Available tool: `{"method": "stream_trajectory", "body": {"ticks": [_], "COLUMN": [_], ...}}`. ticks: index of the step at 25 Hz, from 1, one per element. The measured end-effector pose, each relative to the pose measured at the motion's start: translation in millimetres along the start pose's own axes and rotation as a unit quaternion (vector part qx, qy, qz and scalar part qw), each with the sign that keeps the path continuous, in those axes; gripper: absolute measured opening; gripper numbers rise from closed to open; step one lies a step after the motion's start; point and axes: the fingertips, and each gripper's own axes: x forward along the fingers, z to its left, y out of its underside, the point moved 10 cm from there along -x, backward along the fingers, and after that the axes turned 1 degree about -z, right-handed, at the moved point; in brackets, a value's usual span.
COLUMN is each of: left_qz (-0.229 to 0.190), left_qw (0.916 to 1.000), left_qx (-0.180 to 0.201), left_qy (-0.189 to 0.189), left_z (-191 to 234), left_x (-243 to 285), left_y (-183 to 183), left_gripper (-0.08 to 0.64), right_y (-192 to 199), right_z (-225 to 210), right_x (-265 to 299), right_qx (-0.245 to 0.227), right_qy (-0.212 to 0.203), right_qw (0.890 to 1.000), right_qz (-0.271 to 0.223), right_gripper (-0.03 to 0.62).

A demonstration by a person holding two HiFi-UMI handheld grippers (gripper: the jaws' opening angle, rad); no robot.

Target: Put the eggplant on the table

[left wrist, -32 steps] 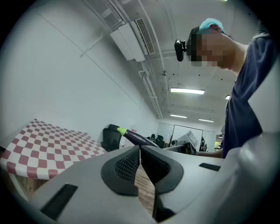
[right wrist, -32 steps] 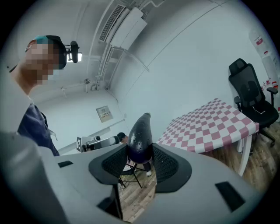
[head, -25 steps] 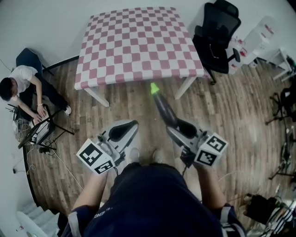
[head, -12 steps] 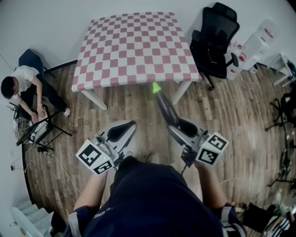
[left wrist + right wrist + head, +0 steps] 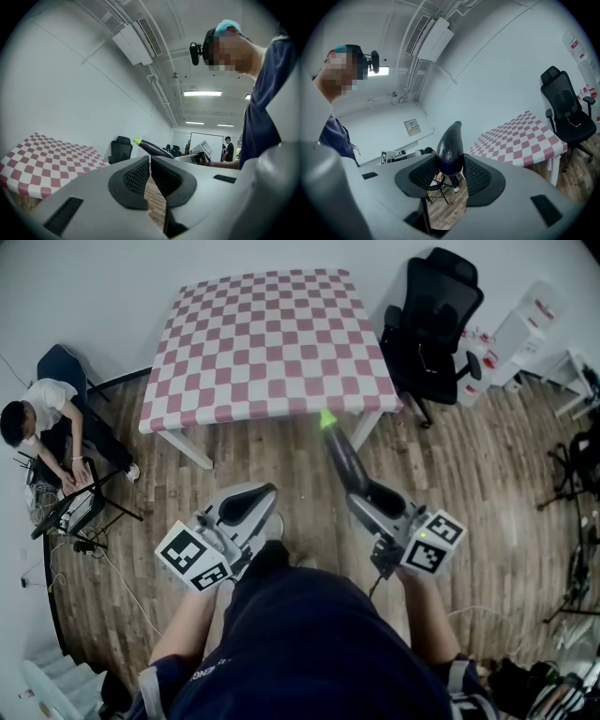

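Wide brown wooden plank floor (image 5: 487,484) fills the room, and on it stands the square table under a pink-and-white checked cloth (image 5: 272,343), its top bare. Off the table's right edge sits a black office chair (image 5: 431,320); well off its left edge, a person in a white top (image 5: 42,418) is seated, bent over some equipment. Down at the near side of the head view come the two tools. The grey left gripper (image 5: 248,502) is held out level over the floor, short of the table's near edge, and its own view shows the jaws pressed together with nothing between them (image 5: 150,161). The grey right gripper (image 5: 364,495) is clamped on the butt end of the long dark purple eggplant (image 5: 342,460), black ribbed pads squeezing it from both sides (image 5: 451,147). The eggplant pokes forward in the air over the floor, not on the table, its bright green stem tip (image 5: 327,419) right at the table's near edge, beside the near right leg.
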Motion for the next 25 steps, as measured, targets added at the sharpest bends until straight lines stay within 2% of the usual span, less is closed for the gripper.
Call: {"method": "stream_trajectory", "body": {"ticks": [6, 11, 19, 25], "left_qz": [0.001, -0.001, 0.006, 0.012], "left_qw": [0.9999, 0.9995, 0.999, 0.9987], "left_qx": [-0.014, -0.032, -0.043, -0.048], "left_qy": [0.0, -0.007, -0.011, -0.013], "left_z": [37, 91, 219, 317], "left_x": [21, 42, 69, 77], "left_y": [11, 18, -3, -31], "left_gripper": [0.034, 0.034, 0.034, 0.034], "right_y": [-2, -13, -51, -83], "right_z": [-34, -72, -131, -164], "right_x": [24, 65, 188, 280], "right_qx": [0.011, 0.016, 0.021, 0.021], "right_qy": [0.011, 0.02, 0.019, 0.03], "right_qw": [1.0, 0.999, 0.998, 0.997], "right_qz": [0.013, 0.028, 0.052, 0.072], "right_gripper": [0.187, 0.187, 0.187, 0.187]}}
